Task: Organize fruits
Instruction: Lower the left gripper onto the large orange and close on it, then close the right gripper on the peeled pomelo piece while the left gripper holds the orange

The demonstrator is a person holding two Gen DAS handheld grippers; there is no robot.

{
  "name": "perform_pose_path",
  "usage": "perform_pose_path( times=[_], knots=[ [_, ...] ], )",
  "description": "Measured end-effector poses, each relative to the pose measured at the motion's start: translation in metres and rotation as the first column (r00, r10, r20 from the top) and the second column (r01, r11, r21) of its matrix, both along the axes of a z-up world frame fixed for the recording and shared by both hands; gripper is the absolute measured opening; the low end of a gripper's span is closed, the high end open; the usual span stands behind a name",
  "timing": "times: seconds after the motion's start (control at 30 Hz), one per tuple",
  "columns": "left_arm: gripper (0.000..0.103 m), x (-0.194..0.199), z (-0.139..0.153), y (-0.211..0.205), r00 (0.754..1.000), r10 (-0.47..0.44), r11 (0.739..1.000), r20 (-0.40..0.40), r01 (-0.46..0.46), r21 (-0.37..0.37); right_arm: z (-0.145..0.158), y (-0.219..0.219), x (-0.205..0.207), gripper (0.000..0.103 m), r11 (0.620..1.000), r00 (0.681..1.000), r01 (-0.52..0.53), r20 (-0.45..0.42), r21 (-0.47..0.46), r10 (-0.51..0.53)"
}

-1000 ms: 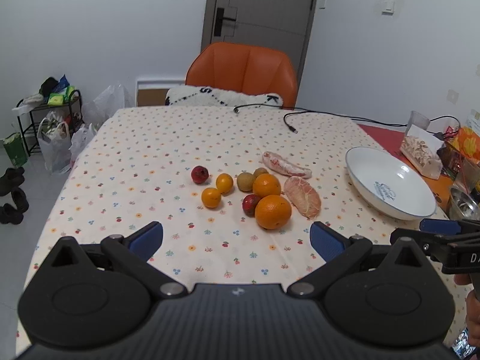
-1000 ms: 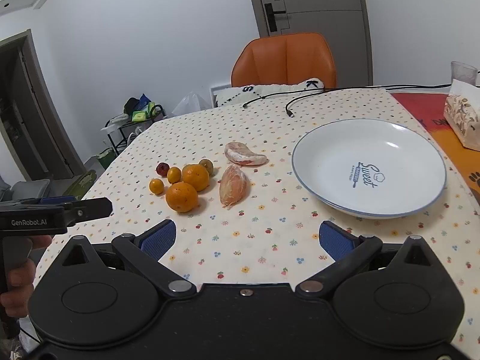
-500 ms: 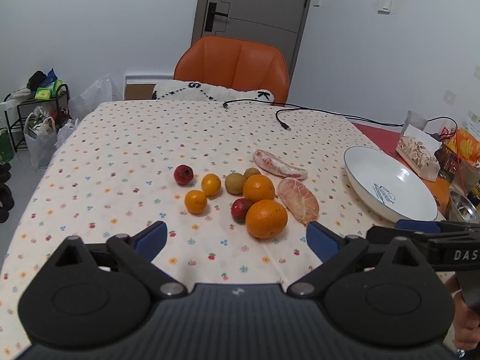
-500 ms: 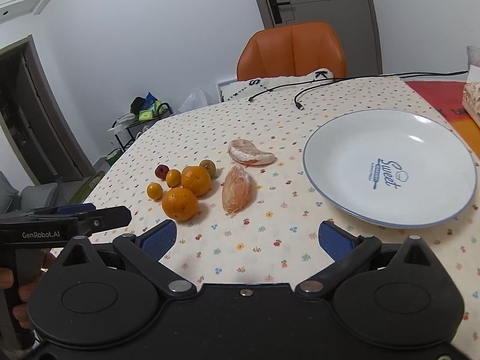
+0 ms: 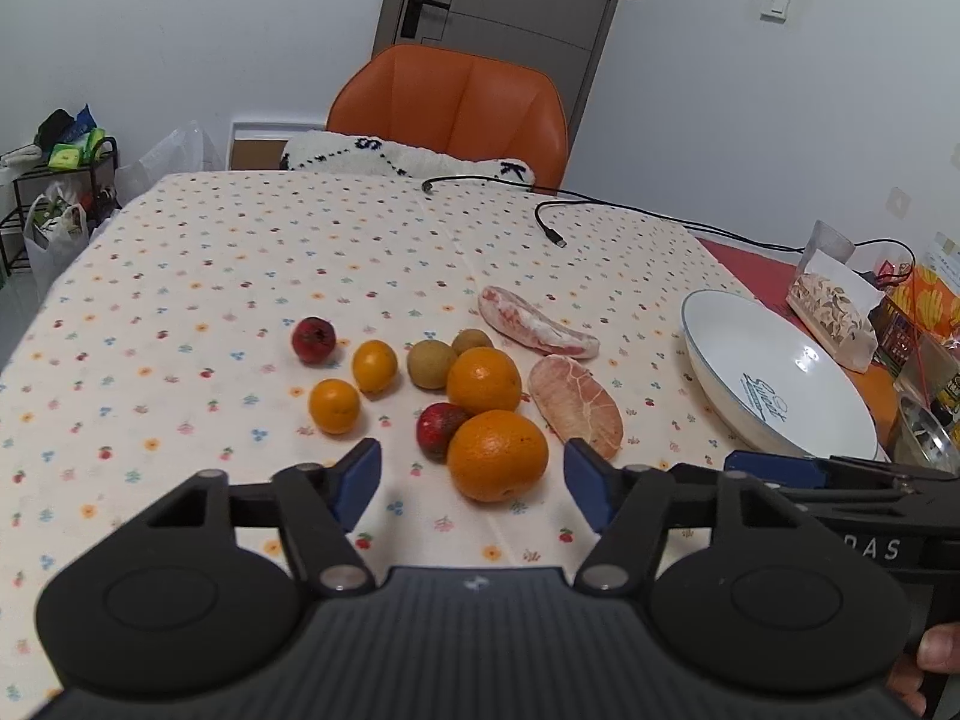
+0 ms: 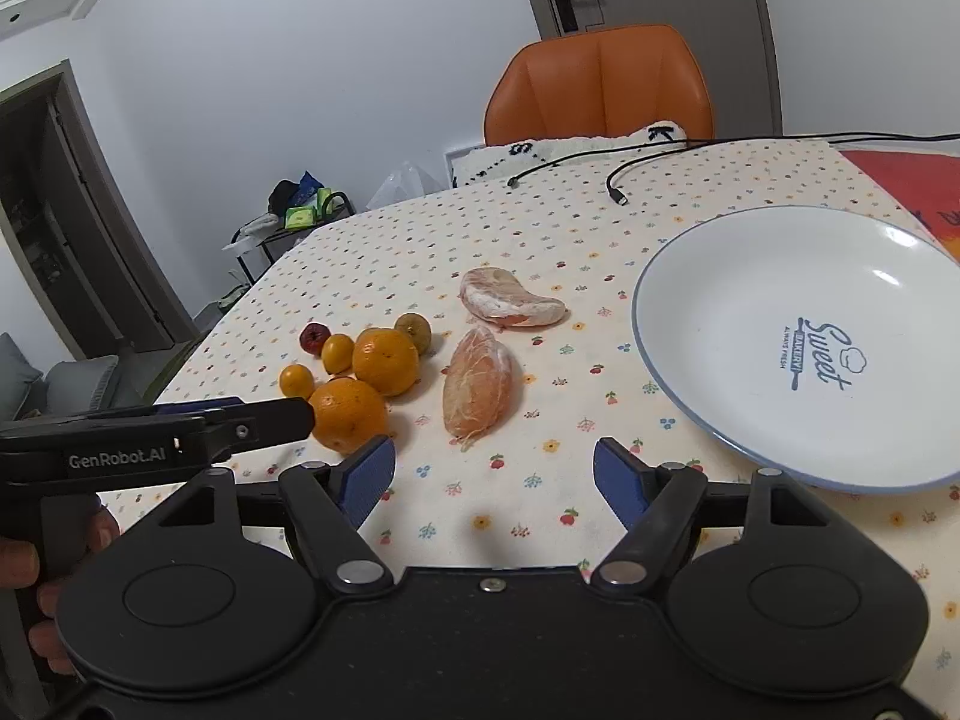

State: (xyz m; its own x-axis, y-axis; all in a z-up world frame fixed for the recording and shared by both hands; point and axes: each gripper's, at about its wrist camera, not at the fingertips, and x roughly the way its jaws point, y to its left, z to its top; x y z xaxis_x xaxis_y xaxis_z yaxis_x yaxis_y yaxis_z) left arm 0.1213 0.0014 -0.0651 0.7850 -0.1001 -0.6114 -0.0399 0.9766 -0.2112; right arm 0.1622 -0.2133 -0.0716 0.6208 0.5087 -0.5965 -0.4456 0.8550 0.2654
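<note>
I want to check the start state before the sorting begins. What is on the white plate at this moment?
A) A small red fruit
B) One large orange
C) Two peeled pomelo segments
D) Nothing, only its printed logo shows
D: the white plate shows only its blue printed logo, while the oranges and the peeled segments all lie on the tablecloth beside it.

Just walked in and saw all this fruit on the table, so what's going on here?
A person holds a claw tool in each hand over a table. The left claw is open and lined up on the nearest large orange; the right claw is open near a peeled pomelo segment. Neither grips anything yet. All the fruit lies loose on the tablecloth, and the white plate has no fruit in it.
</note>
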Motion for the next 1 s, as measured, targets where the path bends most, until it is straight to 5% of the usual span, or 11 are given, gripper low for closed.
perform_pose_path(
  times=[0.3, 0.43, 1.0],
  knots=[
    [0.056, 0.018, -0.008, -0.007, 1.000, -0.001, 1.000, -0.020, 0.000, -0.019, -0.004, 0.003, 0.012, 0.070, 1.000, 1.000, -0.013, 0.007, -0.019, 0.013],
    [0.040, 0.023, -0.013, -0.005, 0.999, 0.008, 0.999, -0.031, -0.010, -0.047, -0.006, 0.008, 0.016, 0.070, 0.999, 1.000, -0.020, 0.001, -0.032, 0.020],
    [0.040, 0.003, -0.001, 0.025, 0.995, 0.099, 0.994, -0.014, -0.099, -0.036, -0.014, 0.040, 0.033, 0.069, 0.996, 0.998, -0.058, 0.003, -0.063, 0.059]
  ],
)
